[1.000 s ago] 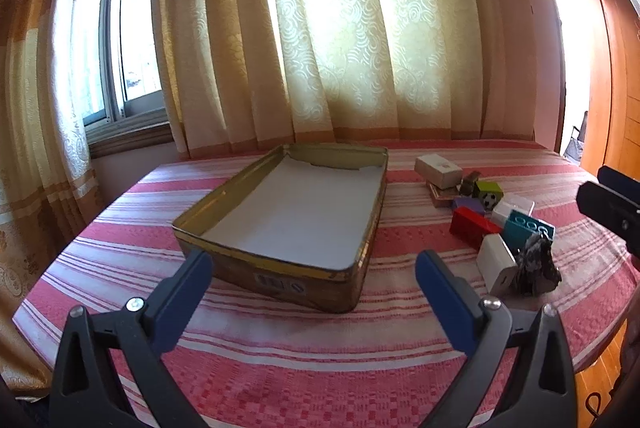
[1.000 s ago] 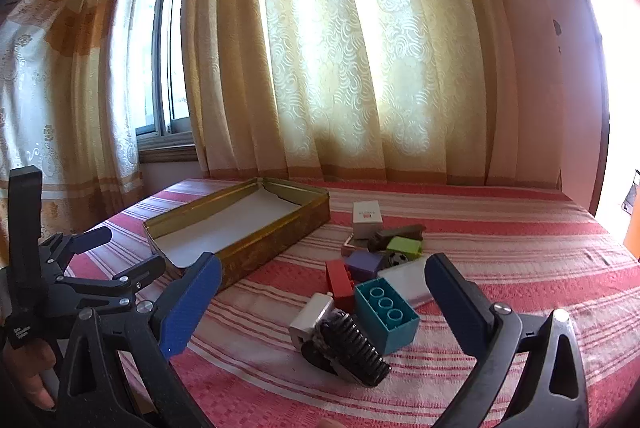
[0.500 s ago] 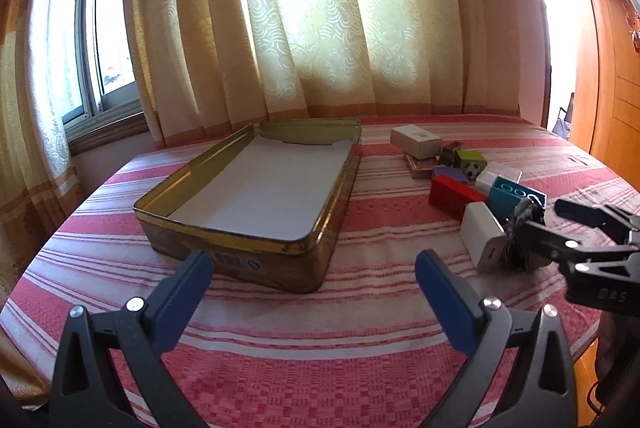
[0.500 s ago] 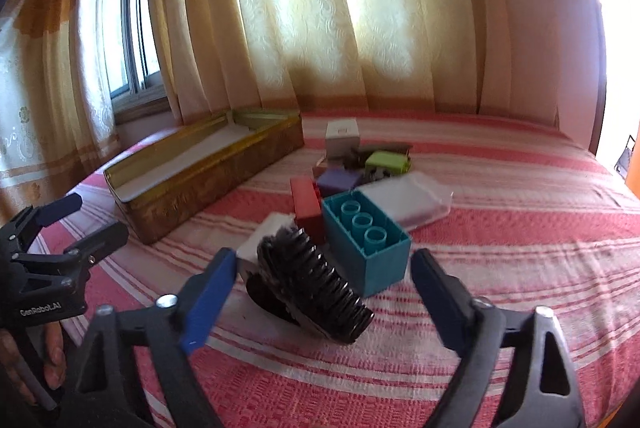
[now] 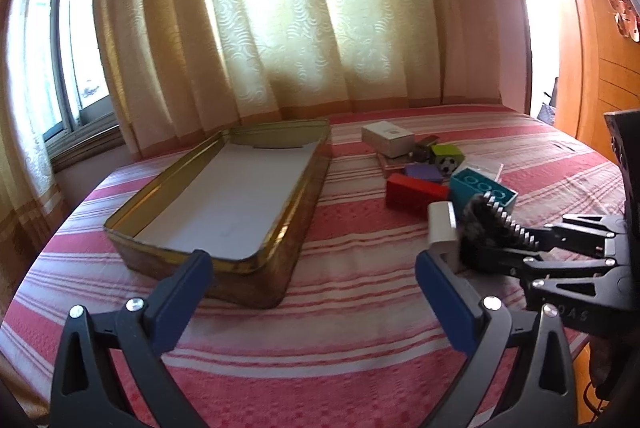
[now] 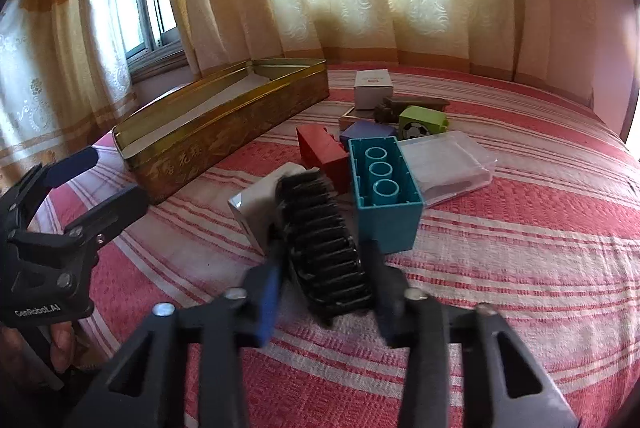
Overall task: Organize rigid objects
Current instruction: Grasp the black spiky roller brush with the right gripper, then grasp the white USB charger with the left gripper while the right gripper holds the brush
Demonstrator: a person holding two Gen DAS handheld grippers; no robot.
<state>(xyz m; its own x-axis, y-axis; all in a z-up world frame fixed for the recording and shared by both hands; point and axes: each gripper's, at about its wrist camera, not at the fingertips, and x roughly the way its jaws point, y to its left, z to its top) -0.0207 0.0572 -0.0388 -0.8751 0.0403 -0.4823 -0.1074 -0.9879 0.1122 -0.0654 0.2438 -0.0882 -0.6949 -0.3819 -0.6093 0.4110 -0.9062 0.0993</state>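
From the left wrist view, the left gripper (image 5: 308,292) is held wide apart and empty before the gold tin (image 5: 288,232). Through the right wrist view, the right gripper (image 6: 324,288) is seen closing around the black ribbed piece (image 6: 324,236) on the cloth; a centred squeeze is advised before lifting, so neighbouring blocks are not nudged.

I see a glossy gold metal tin (image 5: 256,270) lined with matt white paper (image 5: 236,200), on coarse woven striped cloth (image 6: 520,252).
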